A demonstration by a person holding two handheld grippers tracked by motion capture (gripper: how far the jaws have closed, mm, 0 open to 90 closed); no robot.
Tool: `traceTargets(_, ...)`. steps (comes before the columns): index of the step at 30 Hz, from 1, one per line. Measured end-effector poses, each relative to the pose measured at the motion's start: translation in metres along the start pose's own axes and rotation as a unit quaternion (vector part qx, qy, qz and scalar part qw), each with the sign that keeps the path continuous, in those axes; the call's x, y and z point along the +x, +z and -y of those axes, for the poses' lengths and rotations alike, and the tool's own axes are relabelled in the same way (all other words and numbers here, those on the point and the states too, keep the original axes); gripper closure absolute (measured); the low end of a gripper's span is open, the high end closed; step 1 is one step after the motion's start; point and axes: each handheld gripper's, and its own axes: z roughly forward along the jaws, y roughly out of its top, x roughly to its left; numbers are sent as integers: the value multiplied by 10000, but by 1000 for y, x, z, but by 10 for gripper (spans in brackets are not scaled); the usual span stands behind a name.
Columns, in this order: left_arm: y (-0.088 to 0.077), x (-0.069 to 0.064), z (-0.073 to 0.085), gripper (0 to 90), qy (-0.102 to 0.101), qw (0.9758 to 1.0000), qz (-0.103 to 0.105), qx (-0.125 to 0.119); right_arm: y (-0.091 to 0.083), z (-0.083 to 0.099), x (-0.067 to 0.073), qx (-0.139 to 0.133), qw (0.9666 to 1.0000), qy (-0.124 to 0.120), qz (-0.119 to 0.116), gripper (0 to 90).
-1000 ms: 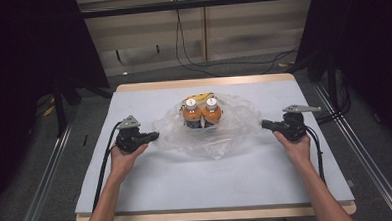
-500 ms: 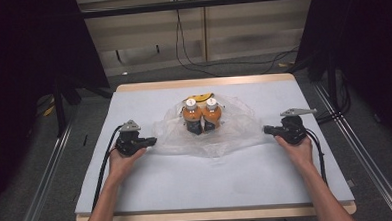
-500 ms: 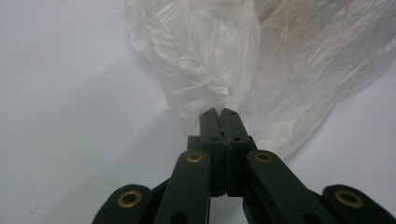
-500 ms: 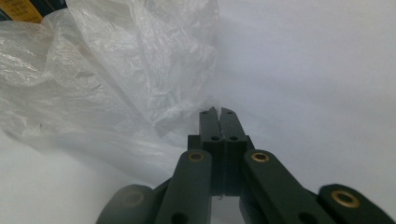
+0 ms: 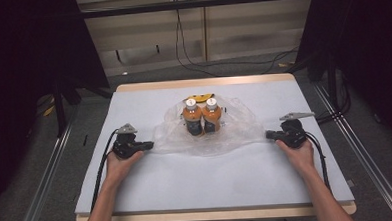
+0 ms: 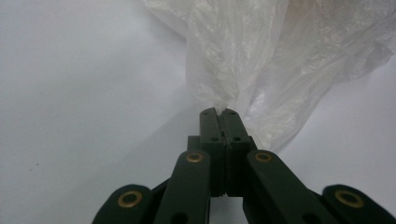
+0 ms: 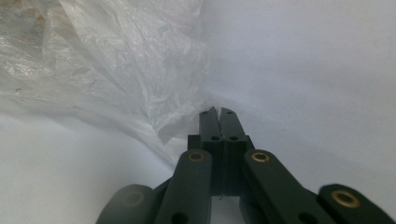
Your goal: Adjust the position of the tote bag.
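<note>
black jaws of the left gripper (image 6: 218, 112) are pressed together on a pinch of the clear plastic bag (image 6: 261, 70), and in the right gripper view the right gripper (image 7: 217, 111) is clamped the same way on the bag's opposite edge. compared with a second ago, the left hand (image 5: 117, 166) has sunk a little and eased outward, so the film on that side now lies lower and flatter on the white table (image 5: 197, 180); the right hand (image 5: 298, 153) has hardly shifted. farther out, at the table's middle, two orange bottles (image 5: 202, 117) with white caps stand upright side by side on the spread bag, a yellow thing (image 5: 199, 98) just behind them. judging by this, the bag is being drawn open and flat around the bottles, and both grips look secure enough for the next pull or lift.
</note>
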Motion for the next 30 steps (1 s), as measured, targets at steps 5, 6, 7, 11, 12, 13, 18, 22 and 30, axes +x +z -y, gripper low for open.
traceTargets(5,2,-8,-1,857,166,9998,-54,-33,0,1,2,-41,10000,-78,47,899)
traceTargets(6,2,-10,-2,824,181,9998,-62,-25,-1,1,3,-79,9999,-114,32,890)
traceTargets(7,2,-11,-2,792,148,9998,6,-95,-2,1,3,-107,9999,-130,-9,855)
traceTargets(11,1,-15,-6,732,173,9996,81,-214,-2,0,8,-246,9995,-151,-145,794)
traceTargets(12,0,-16,-7,716,171,9995,95,-247,-2,0,9,-265,9993,-162,-186,766)
traceTargets(13,0,-16,-7,693,171,9995,95,-247,-1,0,10,-307,9991,-197,-237,744)
traceTargets(18,-10,-16,-10,585,-26,9973,236,-693,-7,-3,14,-517,9979,-153,-349,635)
traceTargets(22,-18,-18,-14,470,-97,9947,289,-980,-16,-7,13,-778,9960,-96,-435,535)
traceTargets(30,-27,-22,-20,287,-272,9904,242,-1333,-34,-15,15,-1215,9911,-68,-535,402)
